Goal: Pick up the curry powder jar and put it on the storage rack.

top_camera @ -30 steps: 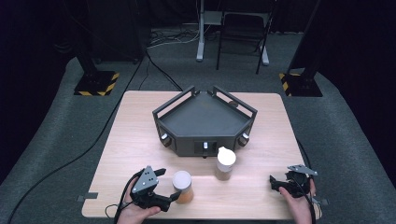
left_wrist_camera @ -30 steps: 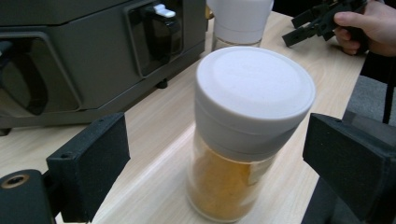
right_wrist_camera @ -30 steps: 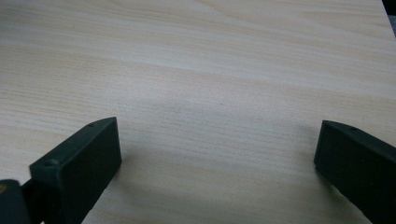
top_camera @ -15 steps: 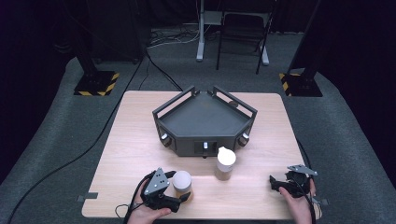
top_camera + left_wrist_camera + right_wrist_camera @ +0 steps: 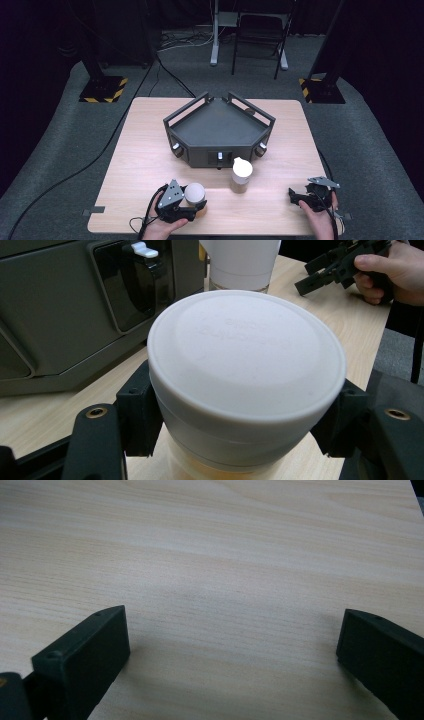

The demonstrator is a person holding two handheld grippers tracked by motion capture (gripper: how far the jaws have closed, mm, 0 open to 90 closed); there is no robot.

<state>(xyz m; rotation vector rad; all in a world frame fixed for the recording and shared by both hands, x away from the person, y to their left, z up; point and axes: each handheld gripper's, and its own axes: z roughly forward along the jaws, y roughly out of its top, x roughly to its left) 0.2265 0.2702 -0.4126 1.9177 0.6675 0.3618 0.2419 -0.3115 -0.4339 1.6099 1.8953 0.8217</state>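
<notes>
A jar with a white domed lid stands near the table's front edge. My left gripper is shut on it: its jaws have just been closing and now press both sides below the lid. A second white-capped jar stands upright just beyond, in front of the dark device. My right gripper rests at the front right, held in a hand, open over bare wood with nothing between its jaws.
A dark grey angular tray-like device with knobs and a white switch occupies the middle of the wooden table. Cables trail off the table's front. Chair legs and stand bases stand on the floor beyond.
My left gripper moved right around the near jar and went from open to shut on it. The right gripper and the second jar stayed where they were.
</notes>
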